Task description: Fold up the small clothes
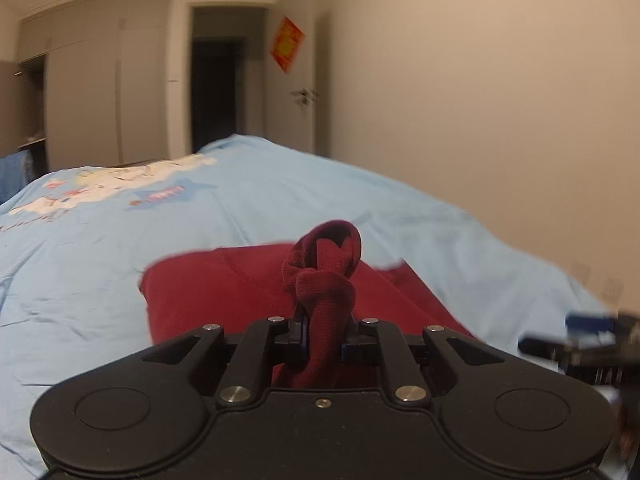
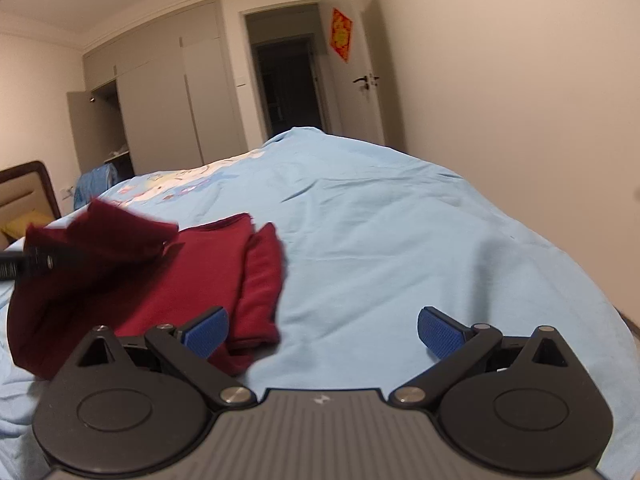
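**Left gripper clamped on garment; right gripper wide open**

Left gripper [image 1: 324, 336]: level, pointing forward over the bed [image 1: 260, 208]. Fingers drawn together on a bunched strip of the dark red garment [image 1: 224, 280]. The bunch rises between the fingers and loops into a knot-like wad just past the tips. The rest of the garment lies flat on the blue sheet ahead of and below the fingers, spreading to both sides.

Right gripper [image 2: 322, 332]: level, low over the sheet, pointing down the bed toward the door [image 2: 370, 80]. Fingers [image 2: 206, 332] spread wide apart, nothing between them; blue pads face inward. Bare sheet lies between and ahead of the tips.

From the right wrist view, the garment [image 2: 192, 276] sits left of the left finger, its near edge just behind that pad. A raised flap at far left hangs from the left gripper [image 2: 28, 266], blurred; its fingers cannot be made out there.
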Action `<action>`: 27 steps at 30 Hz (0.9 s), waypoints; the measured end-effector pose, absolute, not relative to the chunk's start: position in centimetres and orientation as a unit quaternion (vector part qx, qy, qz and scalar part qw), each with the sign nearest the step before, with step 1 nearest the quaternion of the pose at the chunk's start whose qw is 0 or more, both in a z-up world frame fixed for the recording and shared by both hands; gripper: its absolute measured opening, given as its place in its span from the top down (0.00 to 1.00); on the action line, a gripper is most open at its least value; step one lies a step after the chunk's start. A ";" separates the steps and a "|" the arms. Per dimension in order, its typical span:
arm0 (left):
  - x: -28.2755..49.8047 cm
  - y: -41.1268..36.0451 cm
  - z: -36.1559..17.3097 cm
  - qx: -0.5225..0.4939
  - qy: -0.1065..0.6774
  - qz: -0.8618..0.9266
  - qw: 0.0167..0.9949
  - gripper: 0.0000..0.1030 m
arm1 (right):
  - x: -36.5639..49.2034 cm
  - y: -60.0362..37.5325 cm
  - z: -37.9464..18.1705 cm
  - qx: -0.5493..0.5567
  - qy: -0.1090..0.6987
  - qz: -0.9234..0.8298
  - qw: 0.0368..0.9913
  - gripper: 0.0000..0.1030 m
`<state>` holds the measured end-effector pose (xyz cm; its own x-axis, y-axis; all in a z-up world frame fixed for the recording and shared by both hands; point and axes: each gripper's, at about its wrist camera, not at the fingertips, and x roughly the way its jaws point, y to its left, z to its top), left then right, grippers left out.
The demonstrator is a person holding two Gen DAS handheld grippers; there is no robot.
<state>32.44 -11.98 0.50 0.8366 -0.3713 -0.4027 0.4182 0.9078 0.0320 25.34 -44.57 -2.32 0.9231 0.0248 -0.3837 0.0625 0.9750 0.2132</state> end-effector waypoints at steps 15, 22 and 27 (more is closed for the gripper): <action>29.7 -13.7 -2.5 0.121 0.205 -0.200 0.951 0.39 | 24.4 -45.4 -3.1 0.127 0.205 0.004 0.971 0.00; 28.0 -13.4 -3.1 0.138 0.193 -0.180 0.955 0.57 | 26.1 -43.7 -0.9 0.109 0.185 0.075 0.974 0.03; 27.6 -13.2 -3.3 0.134 0.192 -0.182 0.955 0.73 | 28.9 -40.3 0.4 0.059 0.184 0.160 0.968 0.23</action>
